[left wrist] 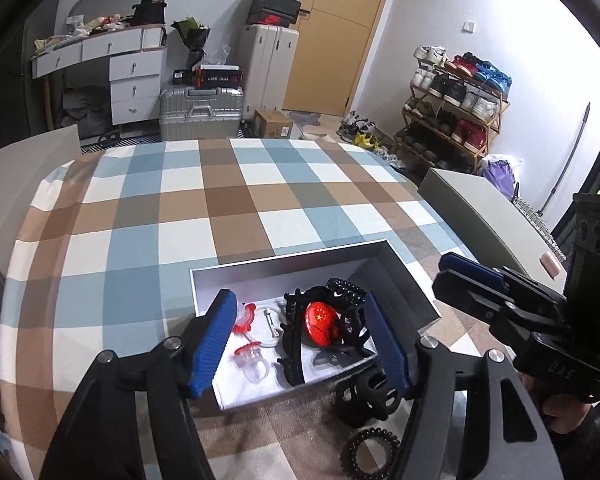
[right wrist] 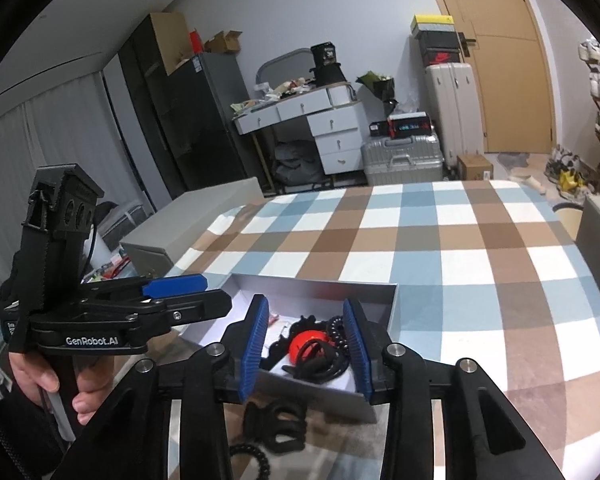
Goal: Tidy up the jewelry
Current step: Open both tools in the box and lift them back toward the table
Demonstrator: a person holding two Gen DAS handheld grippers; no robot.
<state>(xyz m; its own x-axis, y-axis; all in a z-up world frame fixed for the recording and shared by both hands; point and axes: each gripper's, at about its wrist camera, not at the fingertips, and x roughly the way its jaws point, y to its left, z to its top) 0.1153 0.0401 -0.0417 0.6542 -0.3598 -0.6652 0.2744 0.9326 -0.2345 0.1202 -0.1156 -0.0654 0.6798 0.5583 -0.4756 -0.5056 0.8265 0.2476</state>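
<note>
Left tongs (left wrist: 304, 344): wide, empty, above grey box (left wrist: 404, 280) on checked bench (left wrist: 228, 192). Right tongs (right wrist: 306, 350): wide, empty, same box. Black claw clip (left wrist: 366, 402), coil tie (left wrist: 370, 450) outside box, near edge.

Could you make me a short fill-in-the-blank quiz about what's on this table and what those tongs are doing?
The grey box sits on a ____ tablecloth.
The oval piece inside the box is ____.
The black hair claw lies ____ the box.
Both the left tongs and right tongs are ____.

Missing words: checkered; red; outside; open
</note>
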